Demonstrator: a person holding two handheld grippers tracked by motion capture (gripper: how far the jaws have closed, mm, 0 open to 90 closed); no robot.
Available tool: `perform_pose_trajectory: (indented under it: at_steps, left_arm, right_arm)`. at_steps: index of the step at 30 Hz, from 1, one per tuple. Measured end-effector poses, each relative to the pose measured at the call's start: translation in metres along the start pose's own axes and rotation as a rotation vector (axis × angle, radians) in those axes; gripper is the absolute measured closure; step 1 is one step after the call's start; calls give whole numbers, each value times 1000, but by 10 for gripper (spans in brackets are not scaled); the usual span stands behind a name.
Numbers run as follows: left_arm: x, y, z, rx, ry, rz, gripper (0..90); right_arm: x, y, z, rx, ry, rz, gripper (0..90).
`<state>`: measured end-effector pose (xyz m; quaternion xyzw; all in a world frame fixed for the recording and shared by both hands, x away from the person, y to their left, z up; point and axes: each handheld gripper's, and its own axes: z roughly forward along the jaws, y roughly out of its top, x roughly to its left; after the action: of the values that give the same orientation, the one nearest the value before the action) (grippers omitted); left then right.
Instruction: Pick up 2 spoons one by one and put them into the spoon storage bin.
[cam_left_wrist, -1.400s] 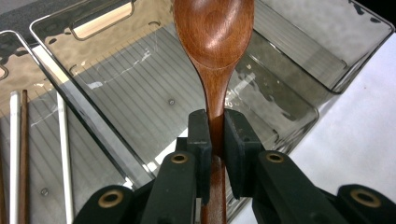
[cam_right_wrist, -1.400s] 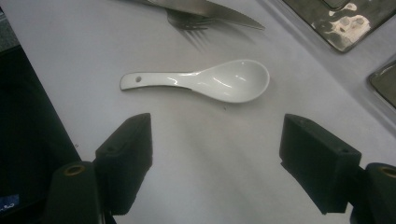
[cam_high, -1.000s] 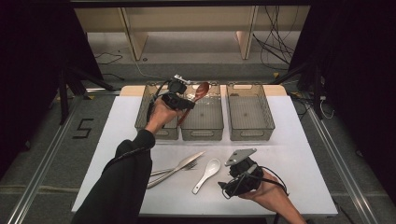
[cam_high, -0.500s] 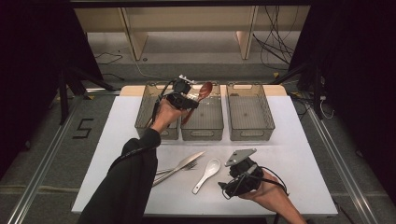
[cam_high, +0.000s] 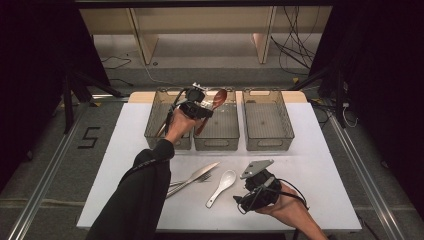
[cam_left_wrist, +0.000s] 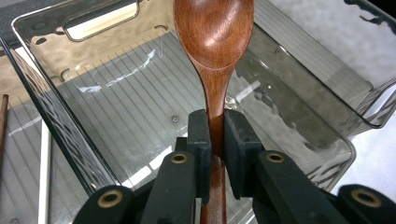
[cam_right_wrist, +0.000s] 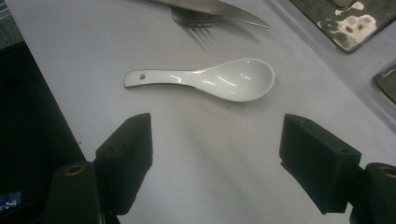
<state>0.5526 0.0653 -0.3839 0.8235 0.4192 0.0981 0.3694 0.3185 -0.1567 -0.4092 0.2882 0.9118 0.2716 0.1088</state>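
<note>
Since the earlier frame, the left gripper (cam_high: 206, 106) has shifted slightly to the right over the middle bin (cam_high: 216, 134). Its jaws are clamped on the handle of the wooden spoon (cam_left_wrist: 214, 32), whose bowl hangs above that bin. The right gripper (cam_right_wrist: 215, 161) rests with jaws wide apart, near the white spoon (cam_right_wrist: 219, 79) on the table (cam_high: 320, 165).

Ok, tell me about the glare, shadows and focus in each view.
High view: dark surroundings, the white table evenly lit, soft shadows under the knife. Left gripper view: the wooden spoon is sharp, and pale streaks of glare lie on the clear bin. Right gripper view: highlights on the white ceramic spoon, and the near fingers are slightly soft.
</note>
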Motion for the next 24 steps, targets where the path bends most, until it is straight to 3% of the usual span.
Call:
perform_pose_trajectory:
  at_steps: [12,18,24]
  left_arm:
    - [-2,-4,9,4,9,-6,786]
    - [-7,-8,8,33,-7,3,619]
    - [-15,-10,-4,61,-24,22,470]
  right_arm:
    - [0,0,0,-1,-1,4,266]
    - [-1,0,0,3,2,-1,266]
    - [-1,0,0,1,-1,6,266]
